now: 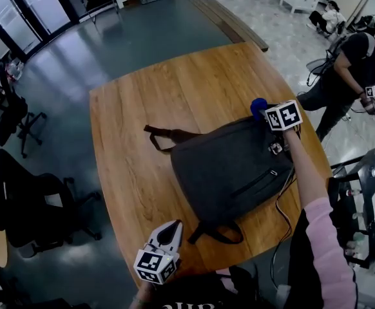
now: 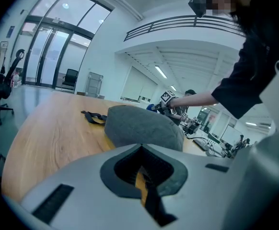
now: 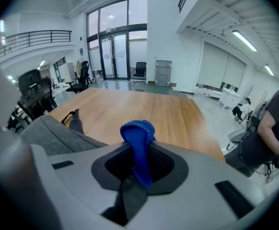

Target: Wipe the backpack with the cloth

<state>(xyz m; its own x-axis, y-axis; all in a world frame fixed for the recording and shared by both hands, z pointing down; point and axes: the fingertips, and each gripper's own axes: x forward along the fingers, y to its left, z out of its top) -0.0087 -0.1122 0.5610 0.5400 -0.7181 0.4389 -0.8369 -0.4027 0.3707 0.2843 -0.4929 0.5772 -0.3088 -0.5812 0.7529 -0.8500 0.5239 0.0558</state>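
Right gripper view shows the right gripper's (image 3: 137, 176) jaws pinching the blue cloth (image 3: 138, 131), its bunched end poking past the tips, while the left gripper's (image 2: 142, 176) jaws sit pressed together on nothing. In the head view the grey backpack (image 1: 229, 169) lies flat mid-frame on the wooden counter (image 1: 174, 89), with the cloth at its upper right corner and the left gripper below it. Wiping looks barely begun, with nearly the whole face left.

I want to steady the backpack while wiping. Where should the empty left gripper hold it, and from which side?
Probably the strap loop at the near edge of the backpack: it lies clear of the body, closest to the left gripper. Come in low from the near side.
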